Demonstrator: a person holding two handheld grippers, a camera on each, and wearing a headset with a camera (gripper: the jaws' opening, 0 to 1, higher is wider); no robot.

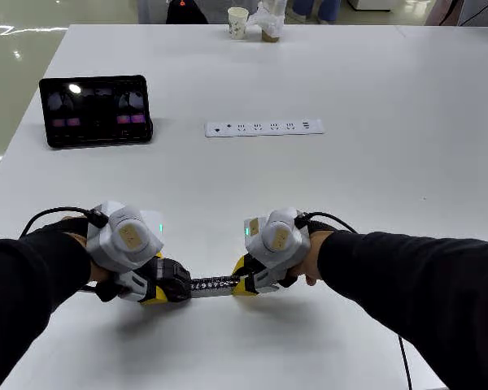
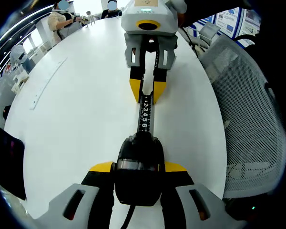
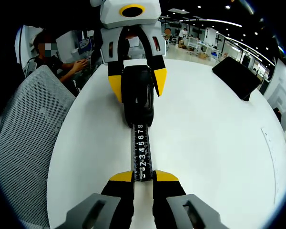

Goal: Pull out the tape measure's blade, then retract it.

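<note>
While left claw (image 2: pixel 138 168) clamps tape measure (image 3: pixel 137 95), right claw (image 3: pixel 143 177) pinches blade (image 3: pixel 141 148) tip; short stretch exposed.

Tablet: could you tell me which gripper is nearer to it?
Left. In the head view the left gripper is below-right of the tablet; the right gripper, farther right.

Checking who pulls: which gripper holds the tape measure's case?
The left gripper clamps the black case; the right gripper pinches the blade near its tip.

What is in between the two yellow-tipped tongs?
The tape measure's numbered blade, running from the black case in the left tongs to the right tongs pinching its end. Both gripper views show it.
</note>
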